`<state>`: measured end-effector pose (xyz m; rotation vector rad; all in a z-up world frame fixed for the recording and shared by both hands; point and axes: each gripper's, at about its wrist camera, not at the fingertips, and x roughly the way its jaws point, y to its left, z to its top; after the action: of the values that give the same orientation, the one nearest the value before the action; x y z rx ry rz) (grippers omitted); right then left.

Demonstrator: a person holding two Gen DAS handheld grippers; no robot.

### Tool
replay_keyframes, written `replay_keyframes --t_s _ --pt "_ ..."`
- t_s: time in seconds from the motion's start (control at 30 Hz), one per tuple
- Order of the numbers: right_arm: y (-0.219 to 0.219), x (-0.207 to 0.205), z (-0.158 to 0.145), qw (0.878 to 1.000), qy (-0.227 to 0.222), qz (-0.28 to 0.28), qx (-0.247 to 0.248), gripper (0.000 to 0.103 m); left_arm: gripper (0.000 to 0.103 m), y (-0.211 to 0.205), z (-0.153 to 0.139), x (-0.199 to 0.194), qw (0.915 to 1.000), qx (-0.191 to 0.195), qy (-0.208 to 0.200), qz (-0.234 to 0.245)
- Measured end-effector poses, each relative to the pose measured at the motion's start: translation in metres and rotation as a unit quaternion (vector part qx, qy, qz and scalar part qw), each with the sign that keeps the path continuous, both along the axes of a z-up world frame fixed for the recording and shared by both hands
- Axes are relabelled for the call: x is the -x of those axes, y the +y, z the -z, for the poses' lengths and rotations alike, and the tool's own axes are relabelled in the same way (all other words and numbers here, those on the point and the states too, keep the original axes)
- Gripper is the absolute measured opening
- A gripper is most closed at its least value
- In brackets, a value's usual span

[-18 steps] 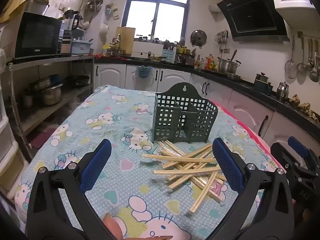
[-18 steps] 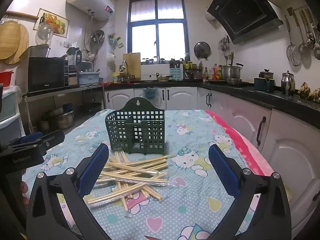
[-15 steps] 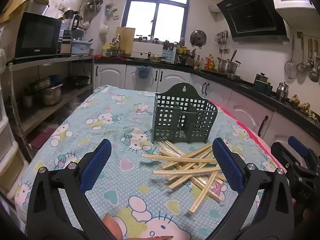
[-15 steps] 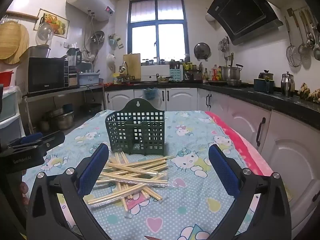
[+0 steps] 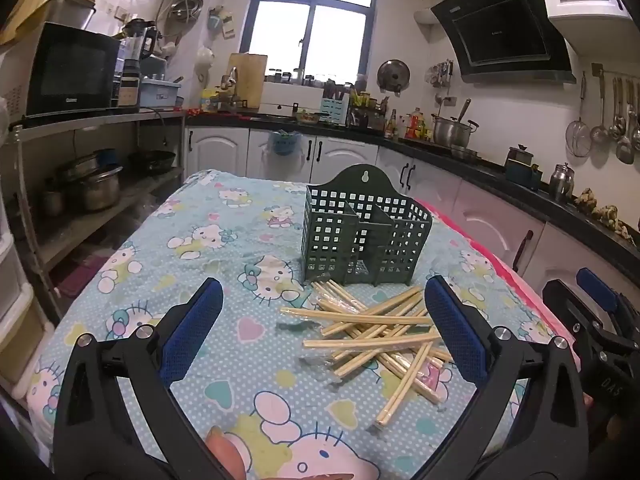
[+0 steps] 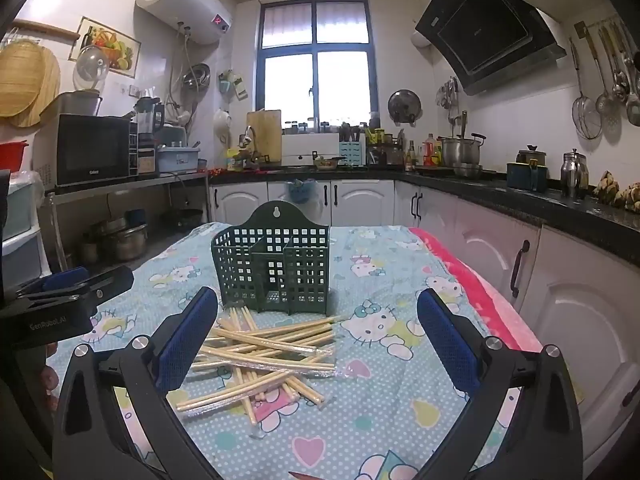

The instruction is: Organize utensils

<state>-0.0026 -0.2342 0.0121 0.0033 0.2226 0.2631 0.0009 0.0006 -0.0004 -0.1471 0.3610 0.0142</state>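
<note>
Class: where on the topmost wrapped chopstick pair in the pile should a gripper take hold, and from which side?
Grip the topmost wrapped chopstick pair mid-length, from above, fingers straddling its width. It lies flat across the pile of chopsticks, so its ends probably offer little clearance.

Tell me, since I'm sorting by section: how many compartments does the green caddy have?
3 visible in the green caddy: left, narrow middle, right. All look empty; chopsticks lie on the table before it.

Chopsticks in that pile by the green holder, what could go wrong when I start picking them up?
The chopsticks lie crisscrossed, some in clear wrappers, so closing on one may drag or flick its neighbours. The holder stands loose on the soft cloth touching the pile, so a nudge may tip it. Both grippers, left and right, are open near the pile and could collide.
</note>
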Motion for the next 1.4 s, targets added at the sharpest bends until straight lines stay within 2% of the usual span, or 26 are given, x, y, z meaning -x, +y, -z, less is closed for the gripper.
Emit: replay_keyframes --t_s 1.4 --pt "0.0014 0.0056 -0.0049 1.000 -0.003 -0.006 0.002 0.097 0.094 0.0021 -0.0030 -0.0014 1.0000 0.005 0.000 -0.002"
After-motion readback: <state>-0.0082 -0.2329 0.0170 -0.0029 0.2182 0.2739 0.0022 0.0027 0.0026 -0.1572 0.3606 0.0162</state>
